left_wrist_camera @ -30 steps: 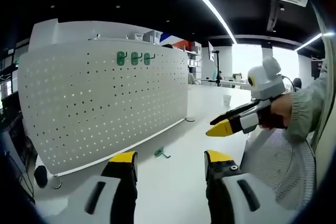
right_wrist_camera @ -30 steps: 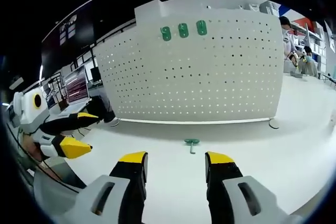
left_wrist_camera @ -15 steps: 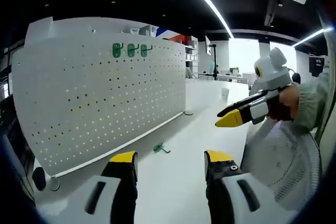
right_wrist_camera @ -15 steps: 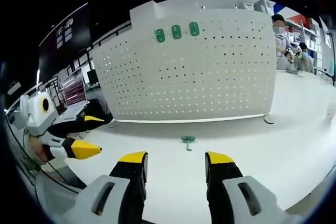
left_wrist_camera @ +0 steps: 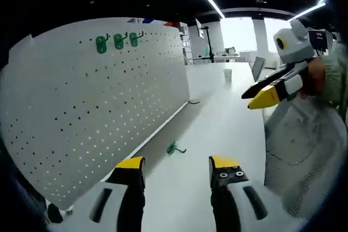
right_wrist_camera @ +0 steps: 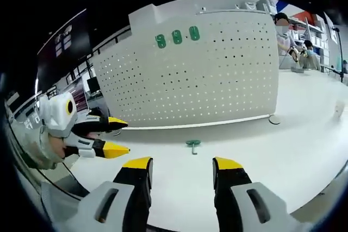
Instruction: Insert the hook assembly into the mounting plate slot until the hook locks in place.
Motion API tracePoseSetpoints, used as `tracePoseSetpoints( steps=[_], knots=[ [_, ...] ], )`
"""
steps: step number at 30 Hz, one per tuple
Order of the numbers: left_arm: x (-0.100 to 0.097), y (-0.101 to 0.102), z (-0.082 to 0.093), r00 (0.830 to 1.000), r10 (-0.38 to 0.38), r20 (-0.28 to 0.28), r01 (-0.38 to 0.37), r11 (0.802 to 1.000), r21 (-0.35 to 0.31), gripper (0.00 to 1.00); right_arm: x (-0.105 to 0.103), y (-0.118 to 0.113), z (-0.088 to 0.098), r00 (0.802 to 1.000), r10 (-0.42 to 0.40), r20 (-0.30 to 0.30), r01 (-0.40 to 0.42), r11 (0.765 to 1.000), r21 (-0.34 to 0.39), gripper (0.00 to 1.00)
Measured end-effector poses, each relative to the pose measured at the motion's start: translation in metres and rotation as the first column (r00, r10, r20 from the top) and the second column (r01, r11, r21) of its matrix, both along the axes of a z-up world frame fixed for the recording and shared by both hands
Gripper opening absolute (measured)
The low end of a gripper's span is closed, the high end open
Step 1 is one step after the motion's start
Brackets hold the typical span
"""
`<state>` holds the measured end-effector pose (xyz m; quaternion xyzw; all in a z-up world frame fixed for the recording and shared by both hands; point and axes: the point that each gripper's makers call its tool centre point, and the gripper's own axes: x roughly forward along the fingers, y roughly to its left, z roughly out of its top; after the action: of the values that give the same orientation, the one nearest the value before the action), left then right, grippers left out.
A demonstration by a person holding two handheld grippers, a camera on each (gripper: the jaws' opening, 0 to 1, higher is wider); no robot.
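Left gripper view has swung a fair bit since a second ago: the white pegboard (left_wrist_camera: pixel 92 107) now runs off at a steeper angle and takes up the whole left side, so that camera has moved in closer and turned along the board. The loose green hook (left_wrist_camera: pixel 174 148) sits in pretty much the same place on the white desk (left_wrist_camera: pixel 217 129), just in front of the board's bottom edge, so it's the camera that moved, not the hook. The right hand-held gripper (left_wrist_camera: pixel 261 93) shows at the right edge, higher up than before, jaws slightly parted with nothing between them.

Over in the right gripper view, the left hand-held gripper (right_wrist_camera: pixel 117 137) has come further in from the left, its yellow tips now reaching closer to the middle. Its jaws are apart and empty too. The pegboard (right_wrist_camera: pixel 212 74) looks about the same as before, standing upright on the desk (right_wrist_camera: pixel 283 156).

The hook (right_wrist_camera: pixel 192 145) itself: small, green, lying flat on the desk between the board and the gripper tips, with a wider head and a short stem. Nothing is touching it. Three more green hooks (right_wrist_camera: pixel 176 38) hang in a row near the top of the board, side by side. People sit at the far right in the background.
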<state>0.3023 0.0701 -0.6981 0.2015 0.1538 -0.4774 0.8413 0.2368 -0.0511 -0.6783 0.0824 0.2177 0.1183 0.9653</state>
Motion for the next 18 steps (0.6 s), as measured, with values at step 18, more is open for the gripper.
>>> tracePoseSetpoints(
  steps=[18],
  knots=[
    [0.046, -0.032, -0.045, 0.970, -0.237, 0.050, 0.217, 0.941, 0.259, 0.26, -0.004, 0.000, -0.003, 1.000, -0.020, -0.012, 0.020, 1.000, 0.011, 0.42]
  ],
)
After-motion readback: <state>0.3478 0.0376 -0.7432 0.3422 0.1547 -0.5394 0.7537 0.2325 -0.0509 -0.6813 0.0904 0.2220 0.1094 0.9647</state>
